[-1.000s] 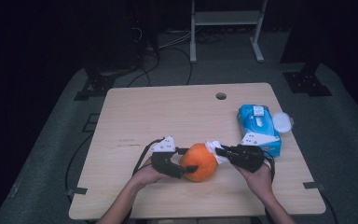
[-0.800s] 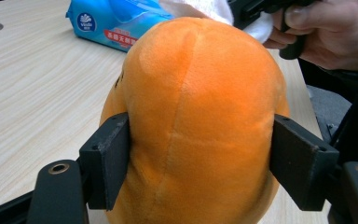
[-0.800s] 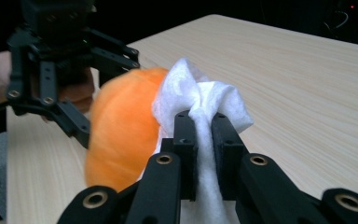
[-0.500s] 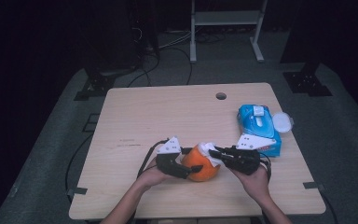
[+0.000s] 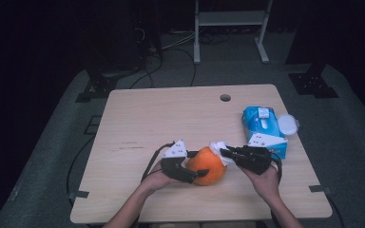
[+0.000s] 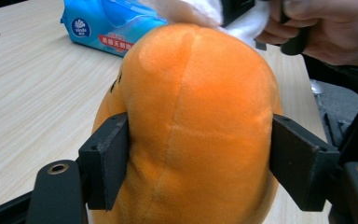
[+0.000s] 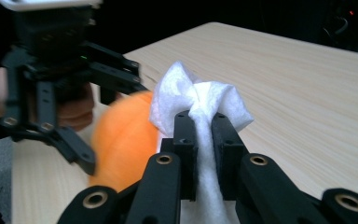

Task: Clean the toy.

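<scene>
A round orange plush toy (image 5: 211, 164) sits low over the table's front edge, and my left gripper (image 5: 198, 164) is shut on it. In the left gripper view both black pads press into the plush toy's (image 6: 196, 116) sides, with the left gripper (image 6: 200, 163) at its lower half. My right gripper (image 5: 225, 153) comes in from the right, shut on a crumpled white tissue (image 5: 217, 147). The tissue (image 7: 200, 100) bunches out above the right gripper's (image 7: 204, 135) closed jaws and touches the plush toy (image 7: 123, 135) at its top right. The left gripper (image 7: 74, 93) shows beyond it.
A blue tissue pack (image 5: 264, 126) lies at the table's right edge behind my right hand, with a white round lid (image 5: 287, 124) beside it. The pack (image 6: 112, 25) is also behind the plush. A cable hole (image 5: 225, 98) is at the wooden table's (image 5: 171, 118) far side.
The left gripper and the plush toy have shifted slightly right, and a black jaw now crosses the toy's front. The right gripper stays with the tissue against the toy.
</scene>
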`<state>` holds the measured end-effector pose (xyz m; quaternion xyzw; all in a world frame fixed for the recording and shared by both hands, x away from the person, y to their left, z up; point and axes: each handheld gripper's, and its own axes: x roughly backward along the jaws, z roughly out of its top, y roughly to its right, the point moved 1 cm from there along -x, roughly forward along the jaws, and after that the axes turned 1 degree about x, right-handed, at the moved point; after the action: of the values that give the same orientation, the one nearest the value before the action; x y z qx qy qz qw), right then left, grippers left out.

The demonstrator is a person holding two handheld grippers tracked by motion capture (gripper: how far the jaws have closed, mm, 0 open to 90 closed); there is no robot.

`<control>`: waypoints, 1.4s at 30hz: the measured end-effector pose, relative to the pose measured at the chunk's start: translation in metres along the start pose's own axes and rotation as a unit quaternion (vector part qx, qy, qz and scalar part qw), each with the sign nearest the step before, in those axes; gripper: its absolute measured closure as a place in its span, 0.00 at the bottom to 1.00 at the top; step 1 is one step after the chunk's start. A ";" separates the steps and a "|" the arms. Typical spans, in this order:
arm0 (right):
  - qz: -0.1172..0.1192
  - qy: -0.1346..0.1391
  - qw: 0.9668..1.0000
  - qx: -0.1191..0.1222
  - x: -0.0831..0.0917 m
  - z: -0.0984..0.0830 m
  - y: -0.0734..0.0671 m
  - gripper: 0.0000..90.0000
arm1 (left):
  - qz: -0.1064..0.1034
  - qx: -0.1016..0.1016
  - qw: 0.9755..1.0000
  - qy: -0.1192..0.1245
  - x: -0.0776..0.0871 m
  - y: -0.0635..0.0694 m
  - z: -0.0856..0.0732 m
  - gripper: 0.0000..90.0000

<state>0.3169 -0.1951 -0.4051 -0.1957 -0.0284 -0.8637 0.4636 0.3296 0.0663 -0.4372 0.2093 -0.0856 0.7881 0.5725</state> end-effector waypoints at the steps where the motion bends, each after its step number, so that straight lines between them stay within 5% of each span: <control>1: 0.003 0.003 1.000 0.009 -0.001 0.002 -0.004 0.90 | 0.004 0.001 1.000 0.001 -0.002 0.002 0.000 0.29; 10: 0.014 -0.007 0.998 0.064 -0.009 0.014 -0.031 0.90 | 0.019 -0.030 0.999 -0.003 -0.011 0.017 0.006 0.29; 16: 0.005 -0.003 1.000 0.026 -0.002 0.008 -0.012 0.90 | -0.009 -0.026 0.999 0.017 -0.006 0.007 0.003 0.24; 19: 0.006 -0.004 1.000 0.024 -0.002 0.006 -0.011 0.90 | -0.016 -0.013 1.000 0.024 -0.001 -0.005 0.001 0.11; 22: 0.012 -0.004 1.000 0.027 -0.003 0.006 -0.011 0.90 | -0.043 -0.002 0.999 0.023 -0.002 -0.013 -0.006 0.08; 25: 0.013 -0.008 0.999 0.033 -0.003 0.006 -0.013 0.90 | -0.061 -0.012 0.998 0.012 -0.007 -0.015 -0.013 0.07; 29: 0.014 -0.005 0.999 0.028 -0.003 0.006 -0.012 0.90 | -0.057 -0.017 0.998 0.010 -0.009 -0.014 -0.013 0.07; 31: 0.011 -0.005 1.000 0.029 -0.004 0.006 -0.012 0.90 | -0.052 -0.020 0.998 0.007 -0.010 -0.012 -0.014 0.13; 34: 0.007 -0.002 0.999 0.035 -0.003 0.009 -0.017 0.90 | -0.028 -0.030 0.999 -0.001 -0.007 -0.005 -0.004 0.37; 42: -0.003 0.042 0.998 0.050 0.014 0.026 -0.026 0.91 | -0.013 -0.038 0.998 0.054 0.021 0.002 0.024 0.44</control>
<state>0.2968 -0.1855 -0.3728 -0.1358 -0.0521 -0.8699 0.4713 0.3279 0.0747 -0.4067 0.1458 -0.0821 0.7866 0.5943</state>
